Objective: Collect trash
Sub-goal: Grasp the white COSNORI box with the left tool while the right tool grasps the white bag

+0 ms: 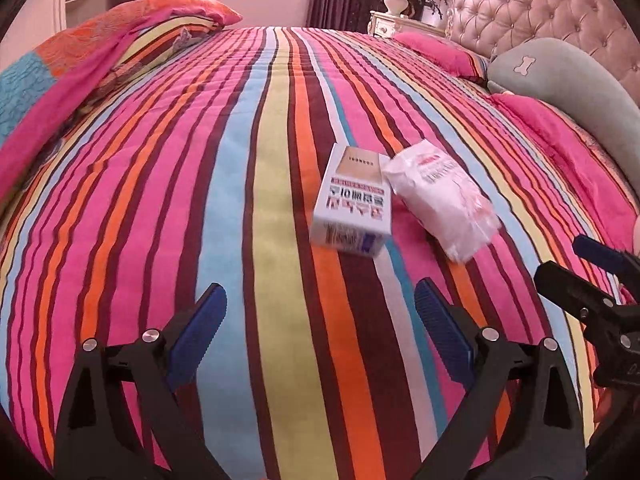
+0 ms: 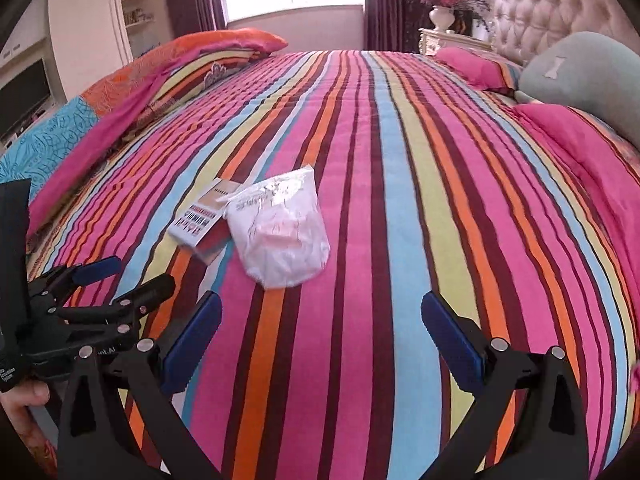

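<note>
Two pieces of trash are seen lying on the striped bedspread [image 1: 280, 128], near the middle of the bed and somewhat toward the near edge. A small cardboard box [image 1: 352, 200] lies flat with its printed face up, and a crumpled white plastic bag [image 1: 436, 196] lies just to its right, one corner resting against or slightly over the box's far right edge.

The left gripper [image 1: 320, 320] is held short of the box, its jaws spread wide and nothing between them. The right gripper [image 2: 320, 324] is likewise held short of the bag, jaws wide apart and empty. Neither piece is touched yet.

The box is judged to be light and fairly stiff, though likely hollow, so it could be dented if squeezed hard. It would best be taken across its narrow sides near the near end, which stands slightly proud of the soft bedding. The bag is judged very light, soft and somewhat slippery; its film would collapse under the jaws. A bunched fold near its near edge would give the surest hold, with the jaws closed fully. The quilted bedding is expected to yield under pressure, so a low approach risks pinching fabric along with the trash.
</note>
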Tool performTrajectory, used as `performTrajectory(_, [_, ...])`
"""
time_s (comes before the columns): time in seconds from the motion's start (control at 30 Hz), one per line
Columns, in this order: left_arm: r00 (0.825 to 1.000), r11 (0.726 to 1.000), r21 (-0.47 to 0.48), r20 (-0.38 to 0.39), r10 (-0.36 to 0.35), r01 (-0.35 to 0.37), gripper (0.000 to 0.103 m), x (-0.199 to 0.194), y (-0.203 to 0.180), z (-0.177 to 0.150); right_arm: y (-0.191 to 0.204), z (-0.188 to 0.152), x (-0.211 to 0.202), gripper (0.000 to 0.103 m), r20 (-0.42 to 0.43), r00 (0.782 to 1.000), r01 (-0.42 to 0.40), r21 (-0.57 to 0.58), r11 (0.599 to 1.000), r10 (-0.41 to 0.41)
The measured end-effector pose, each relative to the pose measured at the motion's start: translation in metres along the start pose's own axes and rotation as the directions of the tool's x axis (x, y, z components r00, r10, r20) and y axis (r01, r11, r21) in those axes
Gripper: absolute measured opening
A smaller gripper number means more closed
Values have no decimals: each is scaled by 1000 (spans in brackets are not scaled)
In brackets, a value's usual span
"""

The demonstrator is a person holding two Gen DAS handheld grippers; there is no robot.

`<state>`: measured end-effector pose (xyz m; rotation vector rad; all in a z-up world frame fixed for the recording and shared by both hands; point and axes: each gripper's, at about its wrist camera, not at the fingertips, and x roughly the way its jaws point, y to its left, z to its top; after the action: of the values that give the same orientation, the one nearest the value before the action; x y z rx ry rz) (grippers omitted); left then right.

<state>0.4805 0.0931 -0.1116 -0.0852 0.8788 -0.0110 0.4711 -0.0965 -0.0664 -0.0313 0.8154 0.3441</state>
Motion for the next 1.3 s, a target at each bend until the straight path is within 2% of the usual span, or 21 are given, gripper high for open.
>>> performTrajectory(0.23, [1000,1000,7,-22,-19,19,92,25,-2,17,9,21,29,96,-47,998,-50,-55,997,47])
performTrajectory(0.3, [1000,1000,-15,-26,-12,12,92,32,1,22,10,30,36,96,-65,996,-71,-54,996,67])
performTrajectory(0.4, [998,998,-50,-43,-38,36,92,43,7,28,11,40,50,96,-104,990,-107,-60,992,101])
performTrajectory(0.6, [998,1000,24,-53,-14,15,92,57,2,39,14,49,70,96,-151,982,-129,-81,988,115])
performTrajectory(0.87, [997,993,113,-57,46,-40,92,71,-16,45,15,52,89,94,-175,984,-53,-76,996,40])
performTrajectory(0.93, [997,988,145,-33,64,-59,92,69,-20,44,14,49,92,87,-190,981,-41,-71,997,27])
performTrajectory(0.97, [997,986,154,-21,70,-66,89,68,-22,43,13,48,93,73,-191,981,-33,-71,997,19])
performTrajectory(1.0, [998,985,165,-23,55,-51,75,68,-24,42,12,47,93,72,-190,982,-28,-66,997,15])
performTrajectory(1.1, [999,977,211,-19,38,-34,50,64,-32,40,10,44,88,70,-178,984,-17,-45,999,9])
performTrajectory(1.3, [999,978,207,-31,29,-22,49,53,-31,42,2,39,68,70,-159,987,20,-23,1000,-23])
